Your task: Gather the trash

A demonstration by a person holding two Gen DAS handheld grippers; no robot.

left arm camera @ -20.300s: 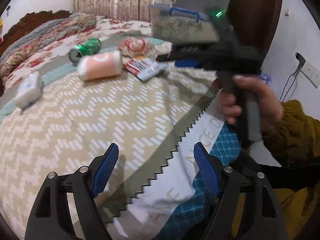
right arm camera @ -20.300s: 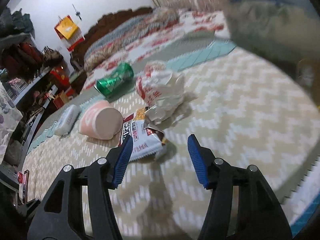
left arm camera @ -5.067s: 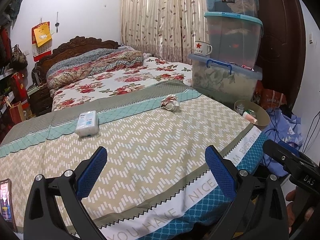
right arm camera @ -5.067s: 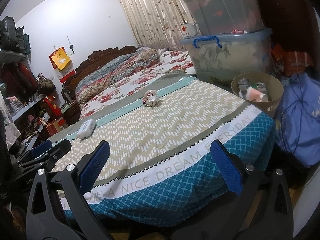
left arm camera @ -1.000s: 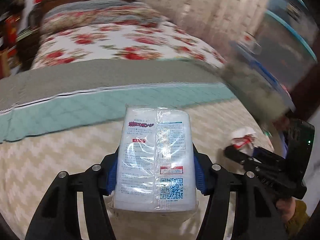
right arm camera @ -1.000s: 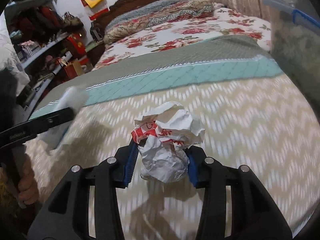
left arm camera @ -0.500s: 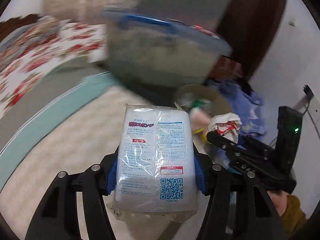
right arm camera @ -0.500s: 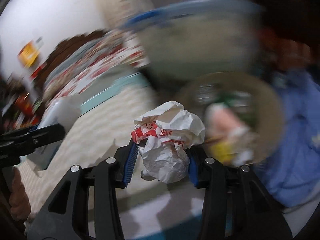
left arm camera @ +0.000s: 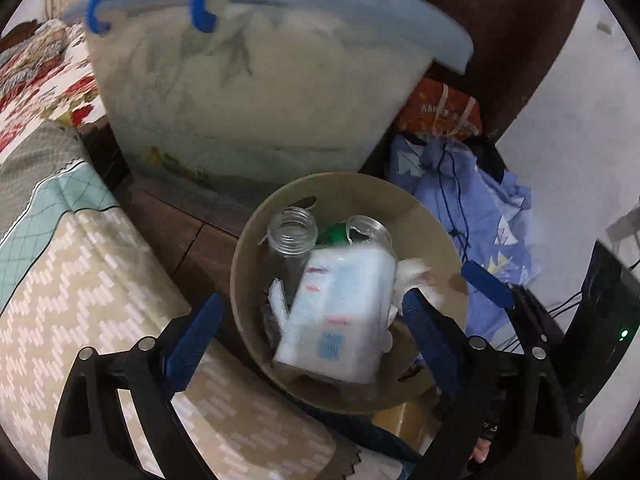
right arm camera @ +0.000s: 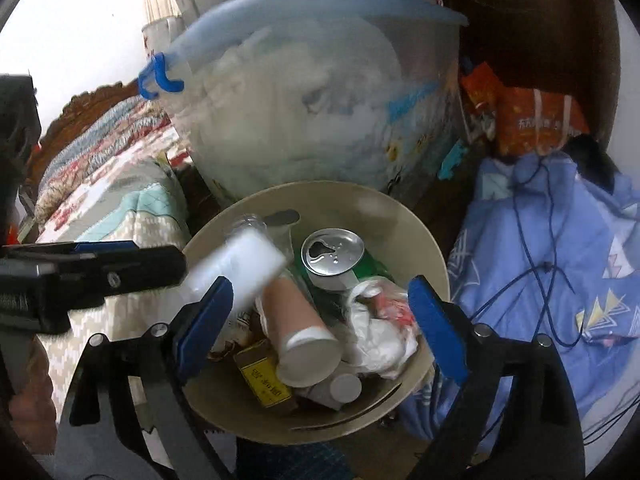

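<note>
A round beige trash bin (left arm camera: 436,236) (right arm camera: 404,220) stands on the floor beside the bed. My left gripper (left arm camera: 312,328) is open above it; the white tissue pack (left arm camera: 340,316) is blurred, falling free into the bin, and also shows in the right wrist view (right arm camera: 240,268). My right gripper (right arm camera: 320,316) is open over the bin; the crumpled white wrapper (right arm camera: 380,332) lies inside, beside a green can (right arm camera: 332,256), a pink cup (right arm camera: 296,328), a yellow box (right arm camera: 264,380) and a clear bottle (left arm camera: 290,236).
A large clear storage box with blue lid (left arm camera: 248,80) (right arm camera: 320,100) stands right behind the bin. Blue cloth with cables (left arm camera: 472,216) (right arm camera: 552,256) lies to the right. The bed's zigzag cover (left arm camera: 72,288) is at left. An orange bag (right arm camera: 532,120) leans by the dark door.
Both grippers swung from the bed over the bin and opened. The tissue pack left the left jaws and is falling in; the crumpled wrapper left the right jaws and lies in the bin.
</note>
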